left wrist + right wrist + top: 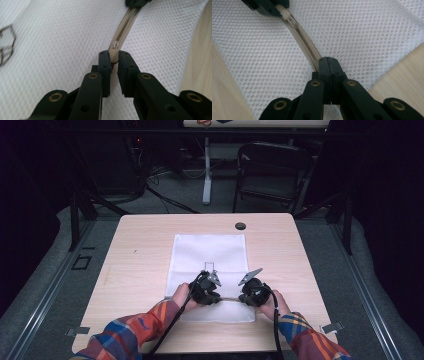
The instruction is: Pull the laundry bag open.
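Note:
A white mesh bag (210,252) lies flat on the wooden table (140,245), with a beige zipper (230,298) running along its near edge. In the left gripper view, my left gripper (114,56) is shut on the beige zipper pull (114,46), and the zipper (127,22) runs away toward the other gripper (136,2). My right gripper (327,61) is shut tight on the zipper tape (305,43) close to the bag's corner. From above, the left gripper (212,295) and right gripper (247,296) face each other a short way apart over the zipper.
A small dark printed mark (210,266) sits mid-bag. A black round grommet (240,226) is set in the table near its far edge. A folding chair (272,170) and a white stand leg (207,170) are on the floor beyond. Bare wood lies on both sides of the bag.

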